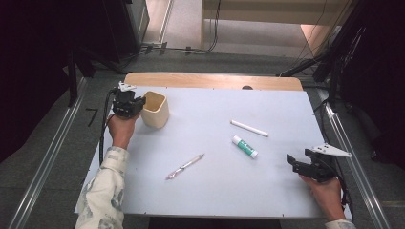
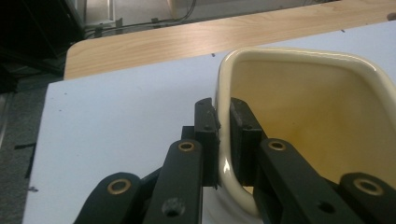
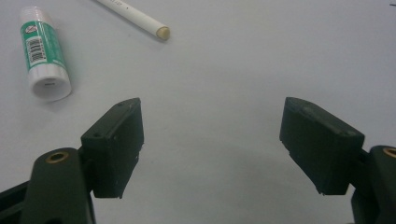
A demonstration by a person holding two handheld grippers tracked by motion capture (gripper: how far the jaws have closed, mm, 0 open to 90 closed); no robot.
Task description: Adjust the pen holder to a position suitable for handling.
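No word, brand or number could be read anywhere. In the right gripper view, the glue stick (image 3: pixel 43 55) at the upper left of the frame carried a green label with a small white panel holding a barcode, its digits too small and blurred to make out, and above that a small round red-and-white mark that stayed unreadable. In the same view, the white pen (image 3: pixel 135 17) at the top of the frame bore a line of tiny dark print along its barrel, also too small to read. In the high view, both labels were only blurs of colour.
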